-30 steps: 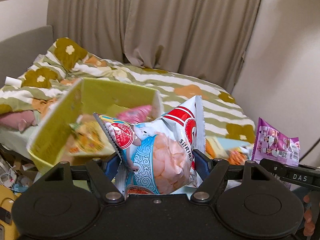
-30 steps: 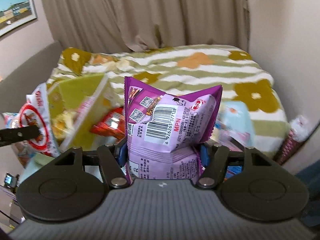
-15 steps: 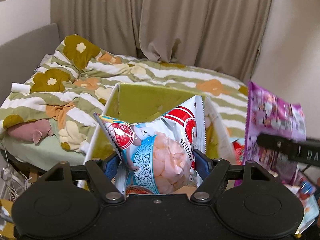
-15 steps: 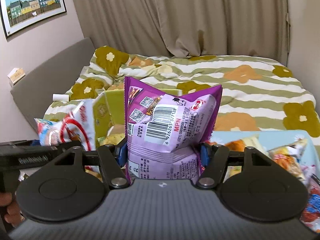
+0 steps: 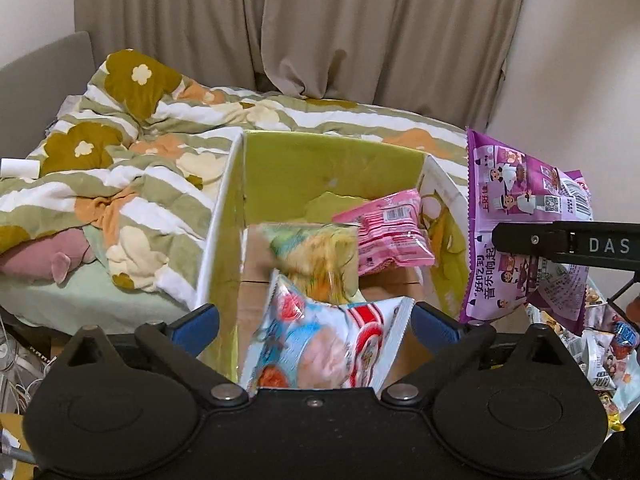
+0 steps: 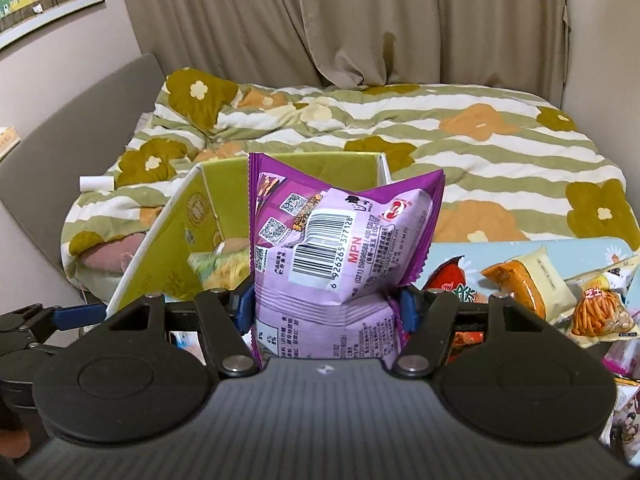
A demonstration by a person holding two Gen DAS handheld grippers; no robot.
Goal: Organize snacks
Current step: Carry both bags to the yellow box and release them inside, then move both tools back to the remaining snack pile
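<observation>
A bed [image 6: 480, 152] with a striped, flowered quilt lies behind the open green box [image 5: 280, 168], which already holds a pink packet [image 5: 388, 232] and a yellow-green packet [image 5: 320, 256]. The left tongs [image 5: 316, 320] have just been opening and now stand wide above the box's near end, the shrimp-cracker bag [image 5: 320, 348] blurred between the blue pads with neither pad pressing on it. The right tongs [image 6: 324, 304] pinch the purple snack bag [image 6: 340, 240] upright at the box's right side.
</observation>
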